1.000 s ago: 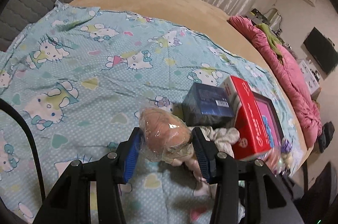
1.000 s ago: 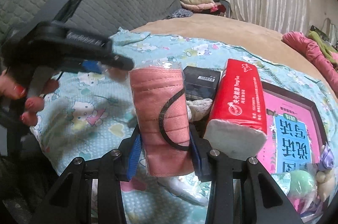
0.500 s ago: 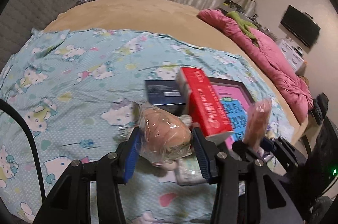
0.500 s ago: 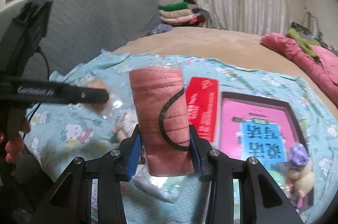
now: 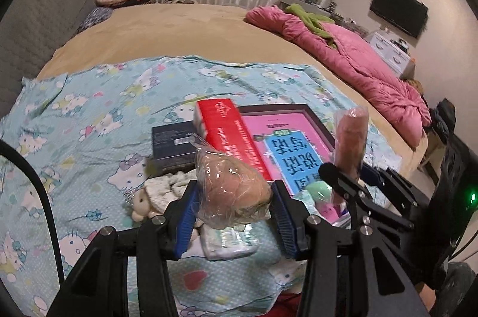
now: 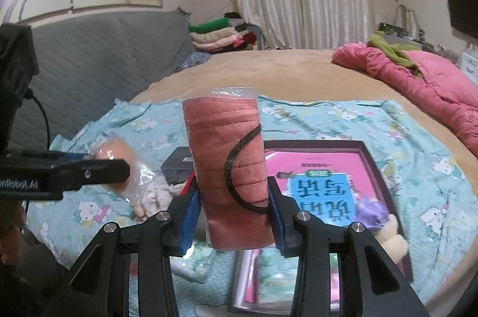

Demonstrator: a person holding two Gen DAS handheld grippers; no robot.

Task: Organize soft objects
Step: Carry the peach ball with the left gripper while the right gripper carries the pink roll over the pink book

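Transport is the step in hand, judging by 2 loads held off the bed at once. The left gripper (image 5: pixel 234 215) is clamped on a bagged peach-coloured plush (image 5: pixel 231 191), its blue pads pressing the crinkled plastic on both sides. The right gripper (image 6: pixel 231 219) is clamped on a wrapped stack of pink face masks (image 6: pixel 228 167), standing upright between the pads with a black ear loop showing on its front.

Below them, on the cartoon-cat sheet (image 5: pixel 89 119), lie a red tissue pack (image 5: pixel 230 134), a dark box (image 5: pixel 171 145), a pink book in a dark tray (image 6: pixel 322 182), a small cream plush (image 5: pixel 158 191) and a purple-and-cream toy (image 6: pixel 376 215).

To do this well, keep both grips steady: slick film can slide, and the mask pack is held low, so it may tip if swung. Keep the 2 grippers apart, since they hang near each other. Where the soft things belong is not shown; choose a bare patch of sheet, lower each load until it rests, then release.
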